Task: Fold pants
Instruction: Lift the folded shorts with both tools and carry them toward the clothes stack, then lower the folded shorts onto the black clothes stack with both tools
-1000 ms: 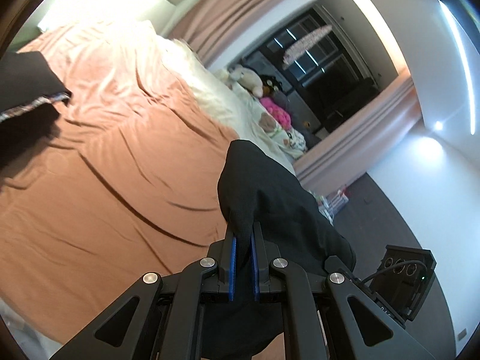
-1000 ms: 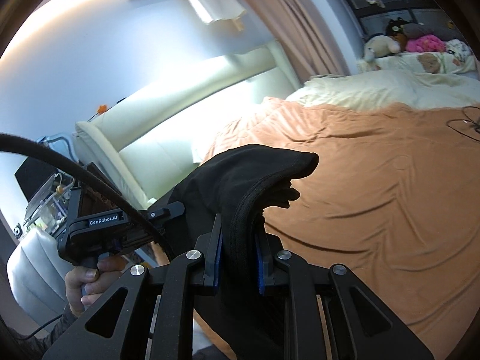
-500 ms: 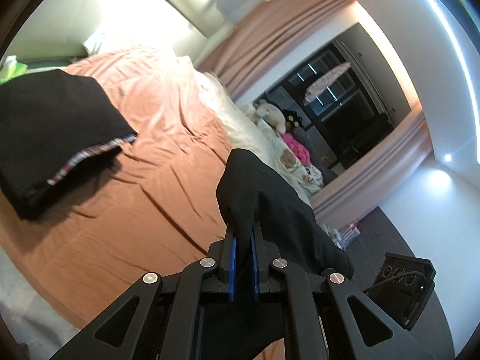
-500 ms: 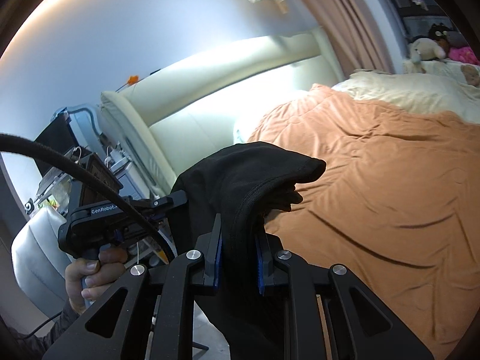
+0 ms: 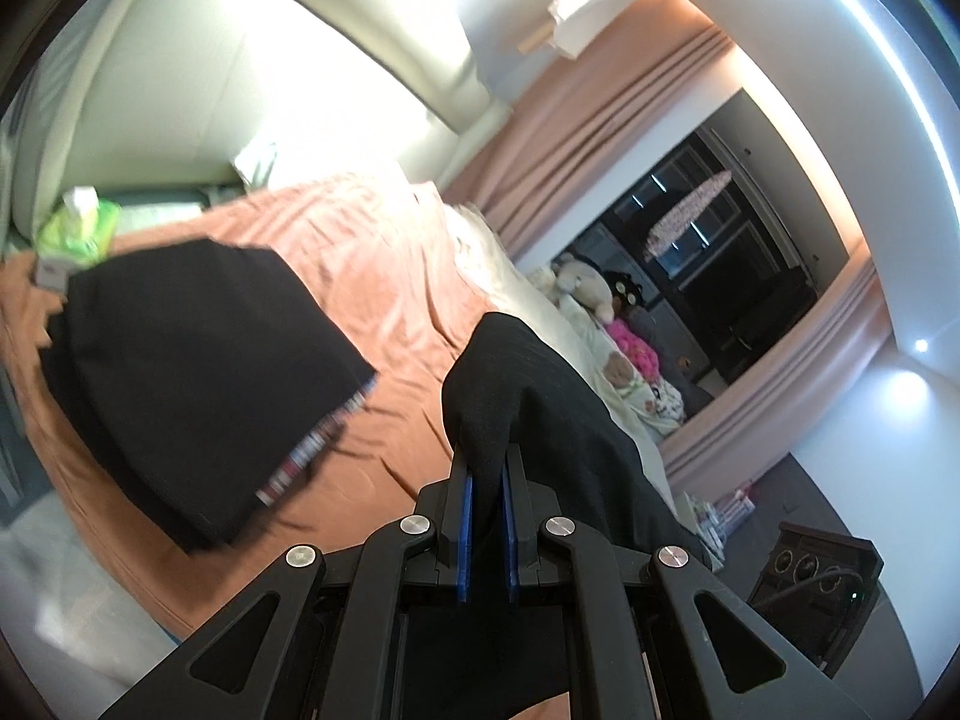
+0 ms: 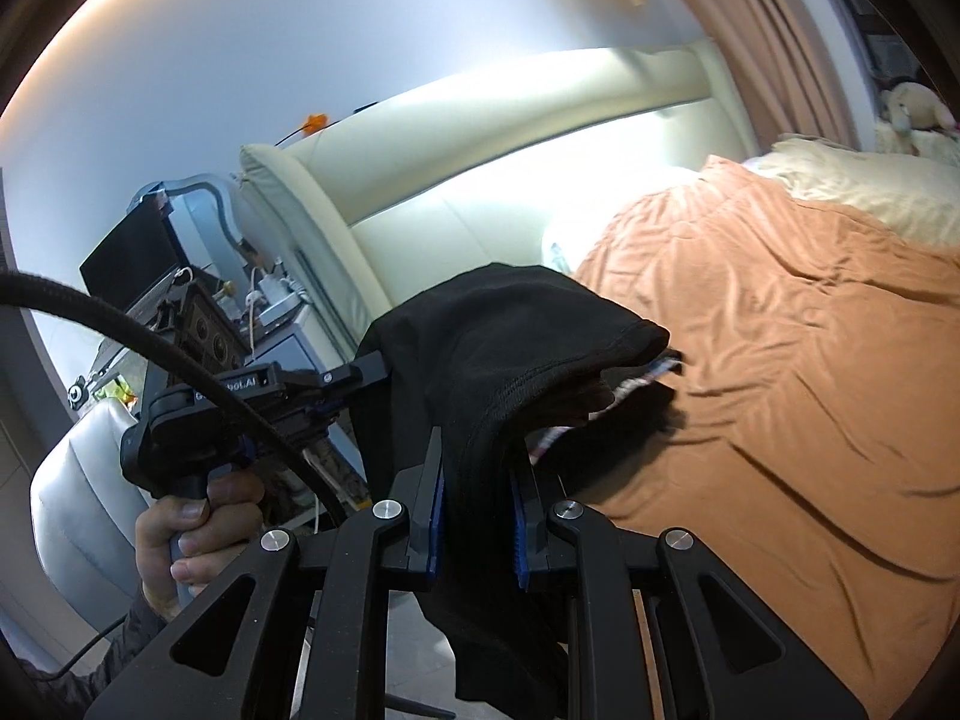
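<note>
The black pants (image 5: 528, 396) hang in the air between my two grippers, above the near edge of the bed. My left gripper (image 5: 486, 480) is shut on a bunched fold of the black cloth. My right gripper (image 6: 477, 480) is shut on a thick fold of the same pants (image 6: 516, 330), which drape over and below its fingers. The left gripper also shows in the right wrist view (image 6: 372, 369), held by a hand and clamped on the cloth. A folded black garment (image 5: 192, 372) with a checked edge lies on the orange bedspread (image 5: 384, 276).
A cream padded headboard (image 6: 480, 138) runs along the bed. Cream pillows and soft toys (image 5: 588, 288) lie at the far side. A green tissue pack (image 5: 78, 222) sits near the headboard. A bedside table (image 6: 264, 312) with cables stands left. A dark box (image 5: 816, 588) is on the floor.
Both grippers have swung left toward the headboard with the pants still held. The folded black garment has come well into the left wrist view, and its checked edge now shows in the right wrist view.
</note>
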Demonstrator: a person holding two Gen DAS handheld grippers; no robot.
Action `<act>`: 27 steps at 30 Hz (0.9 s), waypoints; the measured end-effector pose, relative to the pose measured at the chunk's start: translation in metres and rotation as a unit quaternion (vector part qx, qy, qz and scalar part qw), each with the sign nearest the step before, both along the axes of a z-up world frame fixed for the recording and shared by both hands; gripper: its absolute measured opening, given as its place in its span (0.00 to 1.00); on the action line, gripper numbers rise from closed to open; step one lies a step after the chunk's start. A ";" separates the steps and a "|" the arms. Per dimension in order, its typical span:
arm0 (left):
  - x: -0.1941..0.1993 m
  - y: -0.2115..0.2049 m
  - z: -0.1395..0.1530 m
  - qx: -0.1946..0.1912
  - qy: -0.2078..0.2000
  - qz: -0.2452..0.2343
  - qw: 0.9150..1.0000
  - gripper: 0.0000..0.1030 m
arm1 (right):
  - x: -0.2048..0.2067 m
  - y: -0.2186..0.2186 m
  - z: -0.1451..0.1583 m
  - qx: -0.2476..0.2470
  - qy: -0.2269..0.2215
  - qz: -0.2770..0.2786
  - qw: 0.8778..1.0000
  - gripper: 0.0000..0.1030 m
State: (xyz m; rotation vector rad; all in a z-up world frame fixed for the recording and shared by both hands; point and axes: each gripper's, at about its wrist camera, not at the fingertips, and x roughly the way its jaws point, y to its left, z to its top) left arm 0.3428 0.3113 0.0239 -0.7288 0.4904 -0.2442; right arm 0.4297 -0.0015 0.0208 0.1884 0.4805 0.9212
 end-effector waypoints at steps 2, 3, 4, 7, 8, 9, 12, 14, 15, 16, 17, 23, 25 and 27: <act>0.001 0.016 0.006 0.009 -0.003 0.012 1.000 0.08 | 0.005 0.019 0.003 -0.003 -0.004 0.009 1.000 0.14; 0.001 0.023 0.009 0.015 -0.001 0.019 1.000 0.08 | 0.008 0.029 0.004 -0.003 -0.006 0.015 1.000 0.14; 0.002 0.032 0.012 0.022 0.003 0.029 0.999 0.08 | 0.012 0.039 0.006 -0.003 -0.007 0.022 1.000 0.14; 0.004 0.055 0.016 0.022 0.005 0.048 0.999 0.08 | 0.020 0.067 0.007 -0.006 -0.010 0.035 0.999 0.14; 0.004 0.060 0.017 0.024 0.004 0.053 0.998 0.08 | 0.023 0.077 0.008 -0.006 -0.010 0.040 0.999 0.13; 0.005 0.068 0.019 0.024 0.002 0.060 0.998 0.08 | 0.027 0.085 0.009 -0.005 -0.009 0.046 0.999 0.13; 0.010 0.087 0.019 0.026 0.006 0.073 0.997 0.08 | 0.039 0.109 0.010 -0.007 -0.010 0.058 0.998 0.13; 0.014 0.095 0.018 0.030 0.008 0.080 0.996 0.08 | 0.047 0.122 0.010 -0.008 -0.010 0.065 0.998 0.13; 0.017 0.099 0.018 0.031 0.009 0.083 0.996 0.08 | 0.051 0.128 0.010 -0.009 -0.010 0.067 0.998 0.13; 0.022 0.104 0.017 0.033 0.013 0.086 0.996 0.08 | 0.055 0.133 0.009 -0.009 -0.010 0.069 0.998 0.13; 0.024 0.109 0.016 0.033 0.014 0.089 0.995 0.08 | 0.061 0.140 0.009 -0.010 -0.009 0.070 0.997 0.13; 0.057 0.125 0.012 0.049 0.031 0.093 0.994 0.08 | 0.097 0.169 0.005 -0.004 0.002 0.071 0.997 0.13; 0.073 0.128 0.010 0.059 0.038 0.096 0.993 0.08 | 0.108 0.177 0.001 -0.001 0.007 0.073 0.997 0.13; 0.090 0.131 0.006 0.065 0.046 0.097 0.992 0.08 | 0.123 0.185 -0.005 0.000 0.015 0.073 0.997 0.13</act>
